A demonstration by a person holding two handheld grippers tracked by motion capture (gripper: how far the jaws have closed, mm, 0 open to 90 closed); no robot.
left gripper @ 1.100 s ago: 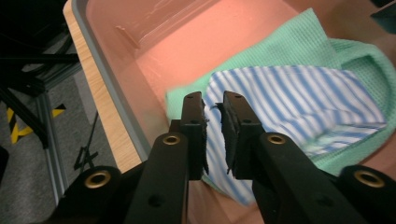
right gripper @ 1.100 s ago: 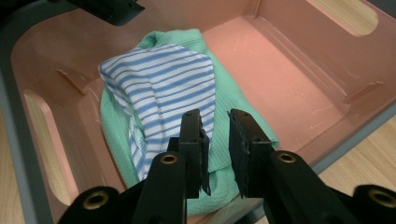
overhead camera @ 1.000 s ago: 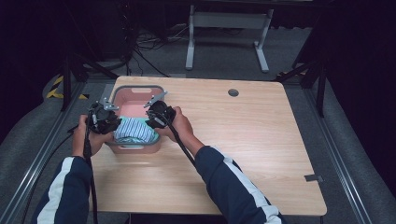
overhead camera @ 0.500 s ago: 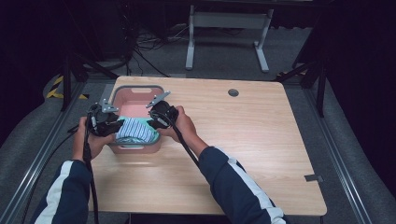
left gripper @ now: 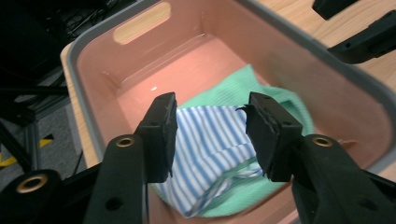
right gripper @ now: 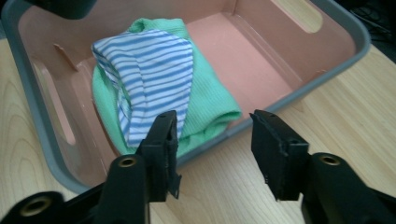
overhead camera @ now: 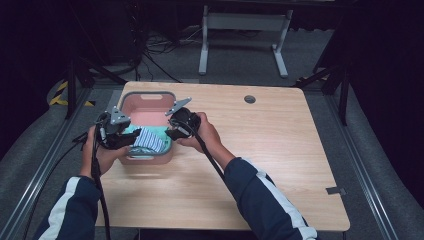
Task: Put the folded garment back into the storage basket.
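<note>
From the high view, your two grippers flank the pink bin at the table's left edge; nudge it and it could slide off.

Left gripper view: your left gripper hangs wide, empty, over the striped cloth, which could snag.

Right gripper view: your right gripper, wide and empty, straddles the bin's grey rim; closing here grabs plastic, not the green cloth.

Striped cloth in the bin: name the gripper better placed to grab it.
Left. The left gripper hangs open over the striped cloth inside the bin; the right gripper is open outside the rim, above the table.
</note>
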